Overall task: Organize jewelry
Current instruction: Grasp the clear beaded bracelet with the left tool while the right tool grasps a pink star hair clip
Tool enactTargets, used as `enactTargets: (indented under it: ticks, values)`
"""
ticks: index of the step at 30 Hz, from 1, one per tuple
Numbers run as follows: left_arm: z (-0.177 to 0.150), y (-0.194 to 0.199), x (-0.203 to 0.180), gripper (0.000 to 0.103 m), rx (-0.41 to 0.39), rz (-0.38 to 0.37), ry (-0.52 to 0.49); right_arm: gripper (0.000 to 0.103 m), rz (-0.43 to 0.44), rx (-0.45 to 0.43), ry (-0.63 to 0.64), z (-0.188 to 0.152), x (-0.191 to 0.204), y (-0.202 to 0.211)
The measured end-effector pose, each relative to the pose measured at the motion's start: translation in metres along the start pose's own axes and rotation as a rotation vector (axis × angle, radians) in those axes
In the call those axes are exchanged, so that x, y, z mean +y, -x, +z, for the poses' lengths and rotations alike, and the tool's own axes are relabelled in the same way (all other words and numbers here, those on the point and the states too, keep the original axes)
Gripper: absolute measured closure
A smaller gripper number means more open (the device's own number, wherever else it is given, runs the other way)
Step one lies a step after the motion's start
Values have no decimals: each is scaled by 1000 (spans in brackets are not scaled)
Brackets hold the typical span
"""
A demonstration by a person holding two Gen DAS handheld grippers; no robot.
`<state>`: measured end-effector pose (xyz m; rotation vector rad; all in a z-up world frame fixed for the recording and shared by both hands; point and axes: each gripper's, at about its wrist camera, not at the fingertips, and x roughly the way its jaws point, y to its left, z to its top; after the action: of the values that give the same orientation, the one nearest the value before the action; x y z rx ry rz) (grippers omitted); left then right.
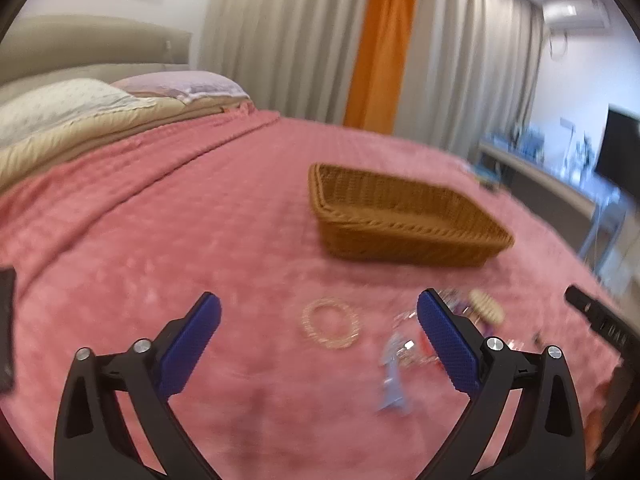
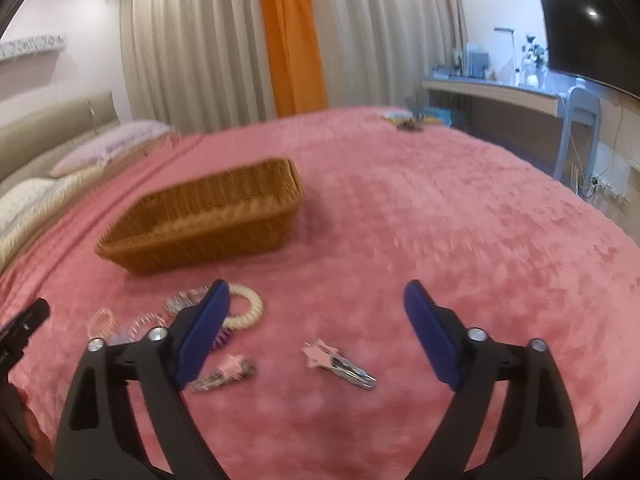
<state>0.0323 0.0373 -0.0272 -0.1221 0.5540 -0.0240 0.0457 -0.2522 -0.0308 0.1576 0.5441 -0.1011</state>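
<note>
Both your grippers, left (image 1: 319, 312) and right (image 2: 316, 300), stand spread apart, holding nothing. Jewelry pieces, including a beaded bracelet (image 1: 330, 323) and star clip (image 2: 338, 364), lie on the pink blanket (image 2: 440, 220) near the wicker basket (image 2: 208, 220).

Blurred: pale blue clip (image 1: 394, 376) between the left gripper's fingers.
Hidden: purple piece (image 2: 222, 339) partly behind right gripper's left finger (image 2: 204, 332).

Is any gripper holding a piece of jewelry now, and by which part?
Nothing is held. The left gripper and the right gripper are both open and empty above the pink blanket.
</note>
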Motion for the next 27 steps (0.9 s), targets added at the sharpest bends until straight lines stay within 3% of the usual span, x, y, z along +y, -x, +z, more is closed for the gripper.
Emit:
enactTargets:
  ticks: [3,7,16,21,23,27]
  values:
    - [11,-10,14,12,108,-32,-42,29,6,65,31,3,-14,-7]
    - [20,-15,30,15,150,-74,-31,41,11,128,82,3,-31,-14]
    - [6,-45,31,37,269,-157,-11,63,49,224,126,-9,-37,-25]
    - [-5,-52,38,38,287,-173,15,64,96,211,211,-25,-25,-12]
    - [-8,-55,38,46,302,-179,26,64,84,216,258,-28,-15,-13]
    - [-10,-58,35,48,314,-184,20,64,65,259,303,-28,-3,-28]
